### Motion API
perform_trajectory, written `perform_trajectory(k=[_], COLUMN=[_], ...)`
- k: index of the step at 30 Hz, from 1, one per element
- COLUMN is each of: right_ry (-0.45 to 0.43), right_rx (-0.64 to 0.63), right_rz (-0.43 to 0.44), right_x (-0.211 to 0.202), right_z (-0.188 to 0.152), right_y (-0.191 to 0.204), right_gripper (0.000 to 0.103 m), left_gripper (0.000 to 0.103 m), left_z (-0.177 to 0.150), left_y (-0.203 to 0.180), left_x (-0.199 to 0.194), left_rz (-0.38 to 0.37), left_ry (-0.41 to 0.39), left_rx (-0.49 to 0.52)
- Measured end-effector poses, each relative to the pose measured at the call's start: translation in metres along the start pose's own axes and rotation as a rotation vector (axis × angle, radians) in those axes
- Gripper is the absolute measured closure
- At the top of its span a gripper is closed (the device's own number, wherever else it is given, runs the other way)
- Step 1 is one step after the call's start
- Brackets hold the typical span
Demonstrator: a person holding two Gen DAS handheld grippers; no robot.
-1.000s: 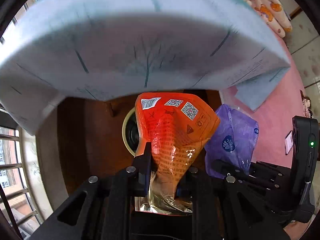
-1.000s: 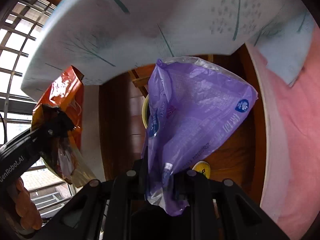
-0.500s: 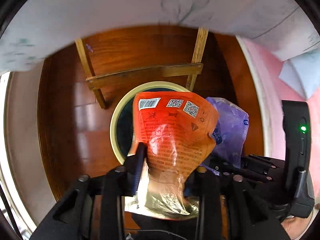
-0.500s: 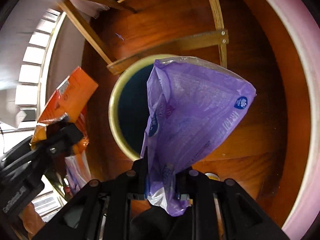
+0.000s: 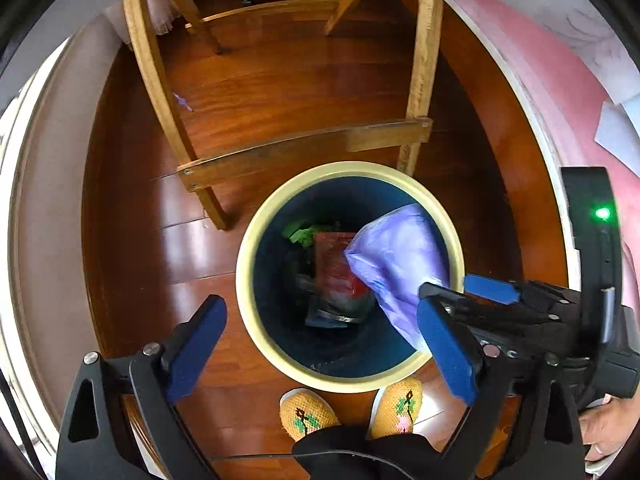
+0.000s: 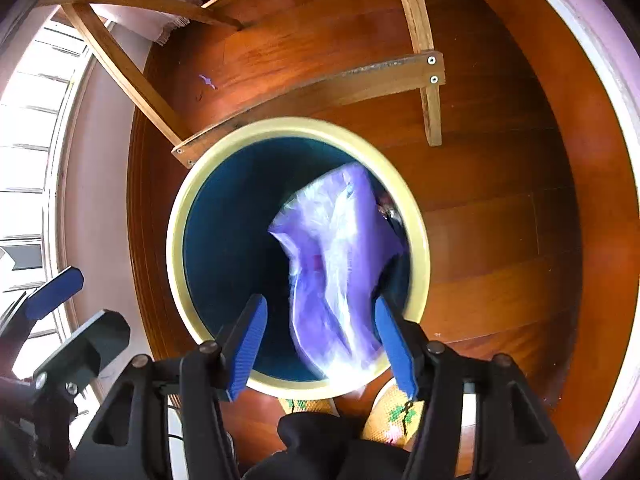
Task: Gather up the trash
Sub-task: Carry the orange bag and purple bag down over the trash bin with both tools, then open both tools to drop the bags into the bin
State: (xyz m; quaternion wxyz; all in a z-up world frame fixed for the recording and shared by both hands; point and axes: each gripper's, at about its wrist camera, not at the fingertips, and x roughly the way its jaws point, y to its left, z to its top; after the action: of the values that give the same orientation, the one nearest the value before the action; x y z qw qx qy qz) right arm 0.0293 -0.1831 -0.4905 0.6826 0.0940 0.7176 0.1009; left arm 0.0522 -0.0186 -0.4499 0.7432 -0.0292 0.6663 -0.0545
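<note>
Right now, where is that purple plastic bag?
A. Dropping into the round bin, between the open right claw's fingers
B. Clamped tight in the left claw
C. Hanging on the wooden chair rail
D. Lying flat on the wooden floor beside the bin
A: the purple bag is blurred inside the yellow rim of the bin, loose between the spread fingers of the right claw.

I see a pale purple bag (image 6: 340,264) in my navy, cream-rimmed bin (image 5: 248,280), an orange-red wrapper (image 5: 336,268), blue gripper pads (image 5: 196,344), and yellow slippers (image 5: 308,416) with green-and-pink embroidery.
</note>
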Motion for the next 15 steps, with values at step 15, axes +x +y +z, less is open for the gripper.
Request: perform_trajectory(k=[15], right_ry=[-0.102], right_rx=[-0.009], right_rz=[0.046], right_x=[-0.101], right_z=[-0.016], right_y=[0.032], right_gripper=[0.045], left_gripper=[0.008], left_z=[-0.011], left_y=[0.000], left_x=[-0.099], left_rz=[0.007], left_ry=[-0.071], left_rx=[-0.049])
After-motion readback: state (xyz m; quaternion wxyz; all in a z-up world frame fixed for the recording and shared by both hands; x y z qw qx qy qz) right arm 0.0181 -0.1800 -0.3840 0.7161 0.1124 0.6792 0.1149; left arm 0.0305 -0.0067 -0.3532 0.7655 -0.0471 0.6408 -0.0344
